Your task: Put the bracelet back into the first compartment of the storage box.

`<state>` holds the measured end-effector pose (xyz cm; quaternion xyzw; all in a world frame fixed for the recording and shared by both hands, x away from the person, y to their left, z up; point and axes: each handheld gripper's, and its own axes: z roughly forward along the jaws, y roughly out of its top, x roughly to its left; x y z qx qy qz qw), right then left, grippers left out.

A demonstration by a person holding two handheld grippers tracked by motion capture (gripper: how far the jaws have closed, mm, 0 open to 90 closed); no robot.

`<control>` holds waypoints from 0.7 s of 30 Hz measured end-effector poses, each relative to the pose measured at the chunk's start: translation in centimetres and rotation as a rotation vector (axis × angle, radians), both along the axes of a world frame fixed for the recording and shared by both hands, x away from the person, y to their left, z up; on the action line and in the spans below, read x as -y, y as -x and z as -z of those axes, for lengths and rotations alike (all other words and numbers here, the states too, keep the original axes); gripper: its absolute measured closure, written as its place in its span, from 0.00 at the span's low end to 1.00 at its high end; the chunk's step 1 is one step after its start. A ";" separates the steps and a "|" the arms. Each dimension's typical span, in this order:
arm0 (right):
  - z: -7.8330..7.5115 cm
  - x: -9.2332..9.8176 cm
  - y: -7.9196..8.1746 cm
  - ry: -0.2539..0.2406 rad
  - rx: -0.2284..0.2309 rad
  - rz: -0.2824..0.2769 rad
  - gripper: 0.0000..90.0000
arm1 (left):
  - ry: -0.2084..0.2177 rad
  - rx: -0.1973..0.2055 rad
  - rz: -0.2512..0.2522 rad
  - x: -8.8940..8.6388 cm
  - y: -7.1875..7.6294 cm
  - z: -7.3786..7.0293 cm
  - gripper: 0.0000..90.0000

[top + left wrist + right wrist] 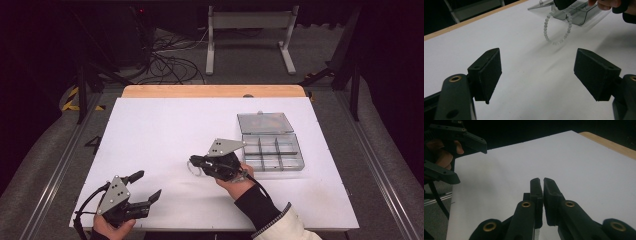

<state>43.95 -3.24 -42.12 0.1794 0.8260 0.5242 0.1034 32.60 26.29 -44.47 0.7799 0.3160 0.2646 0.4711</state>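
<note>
Because your right gripper [196, 162] has its jaws pinched narrow on the bead bracelet [557, 28], the loop hangs free below the tips, clear of the white table [160, 130] — a hold that looks meant to carry it to the open compartment box [272, 150] just behind that gripper. Your left gripper [145, 186] waits with jaws wide and nothing between them; seen along those jaws, the bracelet dangles well ahead and slightly toward the right-hand jaw — near the box, apart from your left hand.
</note>
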 end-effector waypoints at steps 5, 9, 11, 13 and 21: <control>-0.5 0.5 0.0 0.014 0.010 0.019 0.96 | 0.002 -0.001 0.000 0.0 0.0 0.0 0.26; -1.0 1.0 -0.2 0.018 0.016 0.037 0.96 | 0.001 -0.001 0.000 0.0 0.0 0.0 0.26; -1.2 1.5 -0.3 0.014 0.018 0.048 0.96 | 0.001 -0.001 0.000 0.0 0.0 0.0 0.26; -1.5 2.0 -0.4 0.016 0.018 0.061 0.96 | 0.001 -0.001 -0.001 0.0 0.0 0.0 0.26; -2.5 4.1 -0.9 0.019 0.020 0.121 0.96 | 0.001 -0.002 -0.001 0.0 0.0 0.0 0.26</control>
